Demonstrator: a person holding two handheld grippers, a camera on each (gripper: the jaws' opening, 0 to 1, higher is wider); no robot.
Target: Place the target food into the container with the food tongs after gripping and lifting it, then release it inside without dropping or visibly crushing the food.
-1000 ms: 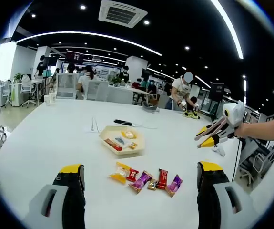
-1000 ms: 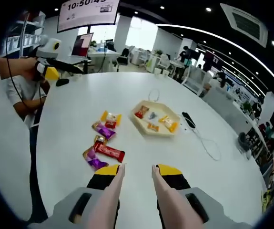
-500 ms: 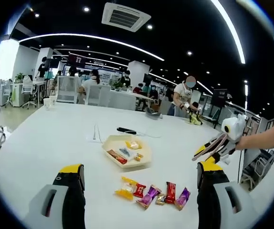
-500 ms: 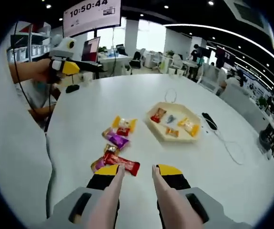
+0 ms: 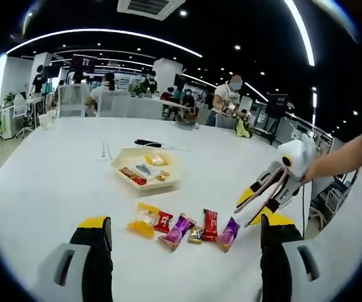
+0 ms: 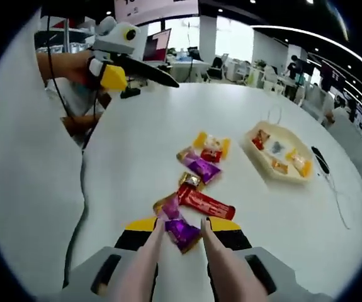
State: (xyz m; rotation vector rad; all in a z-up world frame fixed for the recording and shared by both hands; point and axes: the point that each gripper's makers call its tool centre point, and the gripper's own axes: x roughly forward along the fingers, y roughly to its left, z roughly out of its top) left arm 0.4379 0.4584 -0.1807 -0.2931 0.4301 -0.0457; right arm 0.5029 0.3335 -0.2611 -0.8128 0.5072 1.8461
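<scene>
Several wrapped candies lie in a row on the white table [image 5: 55, 182]: a yellow one [image 5: 144, 220], a red bar [image 5: 209, 224] and a purple one [image 5: 228, 234] among them. My right gripper [image 6: 182, 221] is shut on beige food tongs [image 6: 148, 258], whose two tips stand either side of the purple candy [image 6: 182, 231] at the near end of the row. The red bar [image 6: 206, 204] lies just beyond it. The candy rests on the table. In the left gripper view the right gripper [image 5: 256, 204] reaches down to that candy. My left gripper [image 5: 186, 221] is open, holding nothing.
A beige hexagonal tray [image 5: 125, 158] with a few candies inside sits beyond the row, also tray [image 6: 256, 146]. A black cable and dark object [image 5: 148, 143] lie behind it. A hand holds the left gripper [image 6: 121, 63] above the table's far side. People and desks fill the background.
My right gripper with the tongs has come forward and down to the row, so the purple candy now sits between the tong tips. Both views have shifted with the hands.
</scene>
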